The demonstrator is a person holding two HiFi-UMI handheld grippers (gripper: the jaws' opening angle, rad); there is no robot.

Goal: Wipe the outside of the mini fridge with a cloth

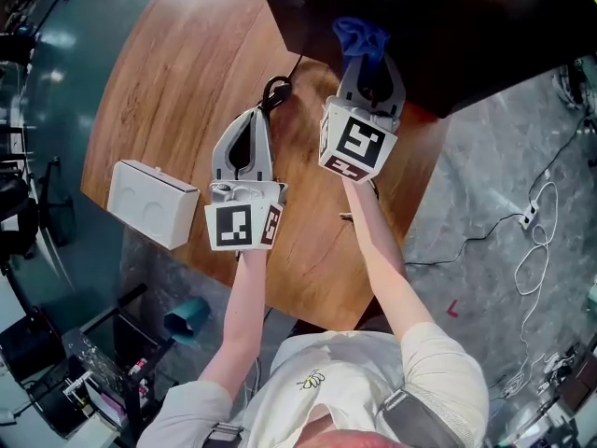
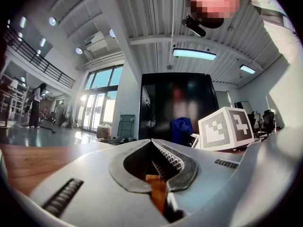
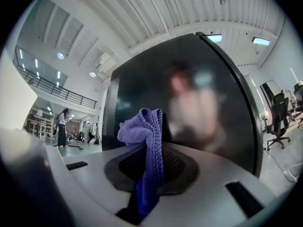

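Clearly our right gripper, pinching the blue cloth, stood nearer the mini fridge directly ahead, while our left gripper hung back, pressed together and empty.

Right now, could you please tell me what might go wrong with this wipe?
1. The right gripper pinches only a fold of the cloth, so rubbing on the fridge may pull it loose.
2. The cable lies by the shut left gripper's tip and could snag.
3. The box sits at the table's edge; a stray sweep might knock it off.
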